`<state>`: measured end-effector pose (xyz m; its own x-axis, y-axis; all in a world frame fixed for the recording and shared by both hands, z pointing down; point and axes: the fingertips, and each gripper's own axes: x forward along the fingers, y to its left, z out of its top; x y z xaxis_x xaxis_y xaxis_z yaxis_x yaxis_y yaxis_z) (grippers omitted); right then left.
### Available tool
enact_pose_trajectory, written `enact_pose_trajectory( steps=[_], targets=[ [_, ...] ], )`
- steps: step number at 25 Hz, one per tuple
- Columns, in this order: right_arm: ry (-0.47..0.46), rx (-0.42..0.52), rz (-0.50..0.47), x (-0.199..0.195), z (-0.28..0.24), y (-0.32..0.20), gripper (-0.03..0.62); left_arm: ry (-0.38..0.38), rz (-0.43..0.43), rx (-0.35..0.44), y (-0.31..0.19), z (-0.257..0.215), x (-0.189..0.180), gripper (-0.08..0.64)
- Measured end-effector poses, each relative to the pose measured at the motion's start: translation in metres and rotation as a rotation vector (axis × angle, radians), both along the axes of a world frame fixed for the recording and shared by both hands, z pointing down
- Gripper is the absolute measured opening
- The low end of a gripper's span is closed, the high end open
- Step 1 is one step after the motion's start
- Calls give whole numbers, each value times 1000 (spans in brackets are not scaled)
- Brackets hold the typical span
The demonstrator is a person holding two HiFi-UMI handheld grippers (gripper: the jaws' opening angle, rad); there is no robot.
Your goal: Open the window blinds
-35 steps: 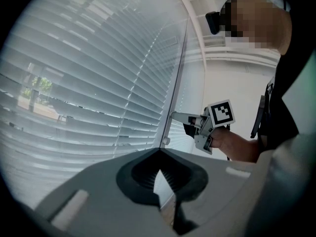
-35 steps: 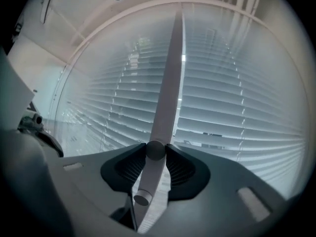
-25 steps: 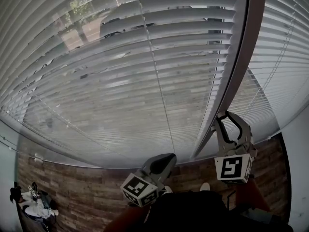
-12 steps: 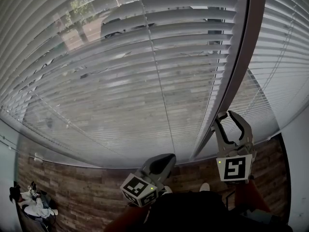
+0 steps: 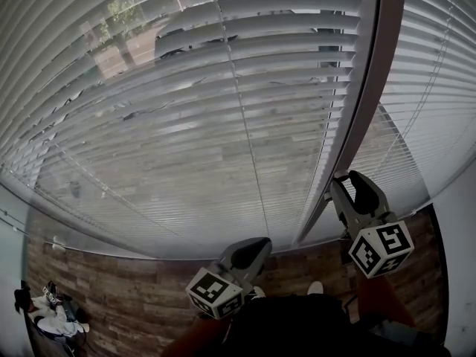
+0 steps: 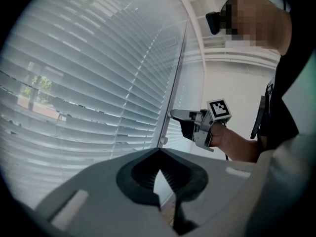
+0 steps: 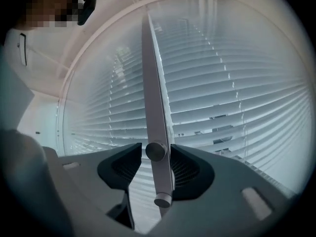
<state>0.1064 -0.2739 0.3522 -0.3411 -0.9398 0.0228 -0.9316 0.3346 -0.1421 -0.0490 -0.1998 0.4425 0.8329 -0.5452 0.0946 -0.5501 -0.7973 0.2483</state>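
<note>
The window blinds [image 5: 223, 88] hang fully lowered across the glass. Their slats are tilted far enough that a tree and a parked car show through the gaps, and a dark upright frame post [image 5: 375, 88] splits them from a second set on the right. The right gripper [image 5: 349, 178] is held level at the foot of that post, its marker cube rolled over to one side. Its jaws have just been opening and now stand wide apart. The thin grey wand [image 7: 157, 132] of the blinds, with its round knob, hangs between them. A clear gap shows on the wand's left, and the other pad sits just beside it, so nothing is clamped. The left gripper [image 5: 249, 248] is held low in front of the person, off to the left of the post and well short of the slats. Its jaws are closed tip to tip with nothing in them. Below the blinds runs a strip of wood-patterned floor [image 5: 134, 296].
</note>
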Motion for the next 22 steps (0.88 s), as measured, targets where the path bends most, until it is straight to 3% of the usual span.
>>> enact_pose_trajectory(
  steps=[6, 14, 18, 22],
  targets=[
    [-61, -12, -11, -1, 1, -1, 179, 3, 3, -3, 2, -1, 0, 0],
    [-39, -9, 2, 0, 2, -2, 163, 2, -1, -4, 1, -1, -1, 0],
    [10, -2, 11, 0, 2, -3, 156, 1, -1, -2, 1, -1, 0, 0],
    [160, 18, 32, -2, 1, -1, 153, -4, 4, -4, 2, 0, 0, 0]
  ],
)
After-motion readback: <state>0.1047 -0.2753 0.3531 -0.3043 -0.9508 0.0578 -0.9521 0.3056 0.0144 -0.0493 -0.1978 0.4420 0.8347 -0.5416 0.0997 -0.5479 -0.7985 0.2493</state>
